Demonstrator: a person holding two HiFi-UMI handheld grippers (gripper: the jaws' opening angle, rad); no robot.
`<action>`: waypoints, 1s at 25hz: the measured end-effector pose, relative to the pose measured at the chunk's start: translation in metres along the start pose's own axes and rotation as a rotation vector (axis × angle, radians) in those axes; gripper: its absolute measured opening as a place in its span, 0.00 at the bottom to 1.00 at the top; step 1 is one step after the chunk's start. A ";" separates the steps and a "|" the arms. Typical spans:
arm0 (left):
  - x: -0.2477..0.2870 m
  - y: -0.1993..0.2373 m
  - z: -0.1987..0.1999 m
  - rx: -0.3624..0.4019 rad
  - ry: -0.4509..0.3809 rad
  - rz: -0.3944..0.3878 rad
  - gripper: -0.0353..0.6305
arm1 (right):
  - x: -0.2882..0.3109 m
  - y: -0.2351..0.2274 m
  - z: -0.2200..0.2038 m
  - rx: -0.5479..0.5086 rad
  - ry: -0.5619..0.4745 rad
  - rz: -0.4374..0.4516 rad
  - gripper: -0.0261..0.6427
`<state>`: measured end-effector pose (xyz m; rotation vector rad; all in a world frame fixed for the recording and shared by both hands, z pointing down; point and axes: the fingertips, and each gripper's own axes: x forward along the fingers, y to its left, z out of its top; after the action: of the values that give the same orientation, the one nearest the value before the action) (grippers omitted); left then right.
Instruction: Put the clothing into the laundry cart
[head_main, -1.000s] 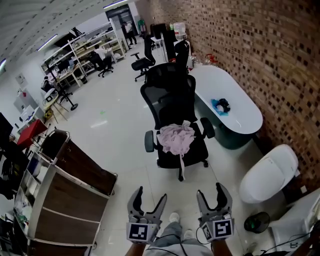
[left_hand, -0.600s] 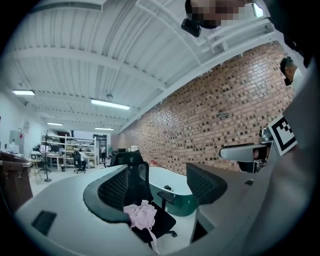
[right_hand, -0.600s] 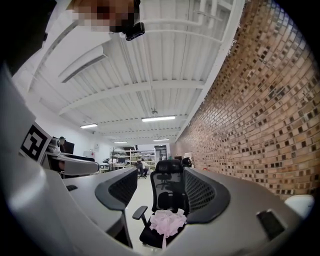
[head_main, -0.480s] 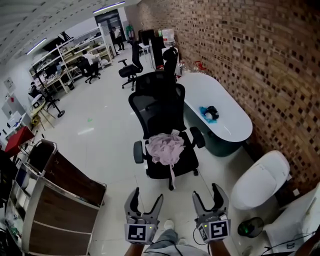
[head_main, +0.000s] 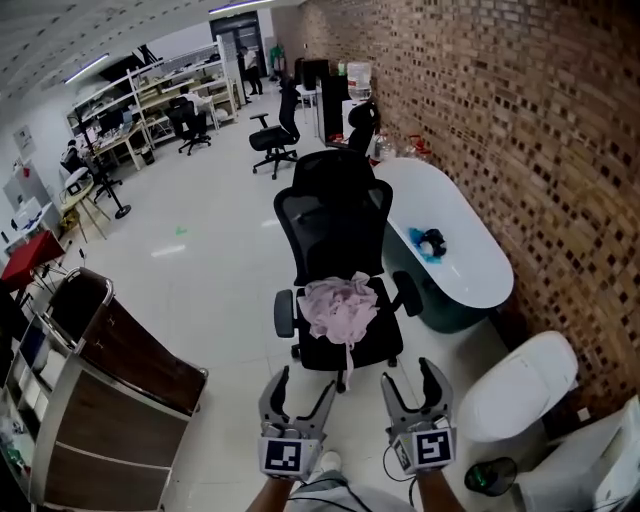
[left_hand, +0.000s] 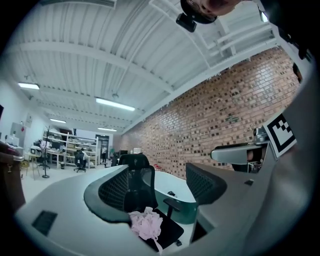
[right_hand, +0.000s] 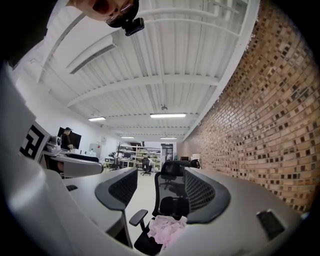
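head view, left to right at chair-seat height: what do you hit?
laundry cart → black office chair with the pink clothing on its seat → white oval table → brick wall

Left gripper (head_main: 297, 401), right gripper (head_main: 414, 390): side by side, jaws apart, empty.

Just pink clothing (head_main: 340, 308) bunched on the black office chair (head_main: 335, 215) seat, with left tongs (head_main: 303, 385) and right tongs (head_main: 410, 375) gaping empty nearby.

The black office chair (head_main: 338, 262) with its pink garment (head_main: 339, 306) now lies closer to the left gripper (head_main: 303, 386) and right gripper (head_main: 410, 378) than a second ago.
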<state>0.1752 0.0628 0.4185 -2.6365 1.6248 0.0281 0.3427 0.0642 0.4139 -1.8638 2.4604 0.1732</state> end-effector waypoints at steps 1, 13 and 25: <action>0.006 0.007 -0.001 -0.007 -0.001 0.004 0.56 | 0.010 0.003 -0.002 -0.005 0.004 0.005 0.50; 0.076 0.074 0.005 -0.061 -0.053 -0.004 0.55 | 0.091 0.009 -0.007 -0.081 0.024 0.000 0.50; 0.179 0.107 -0.021 -0.097 -0.020 0.048 0.55 | 0.183 -0.070 -0.042 -0.018 0.027 -0.008 0.50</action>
<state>0.1600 -0.1460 0.4299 -2.6565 1.7230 0.1381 0.3614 -0.1346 0.4321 -1.8946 2.4771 0.1716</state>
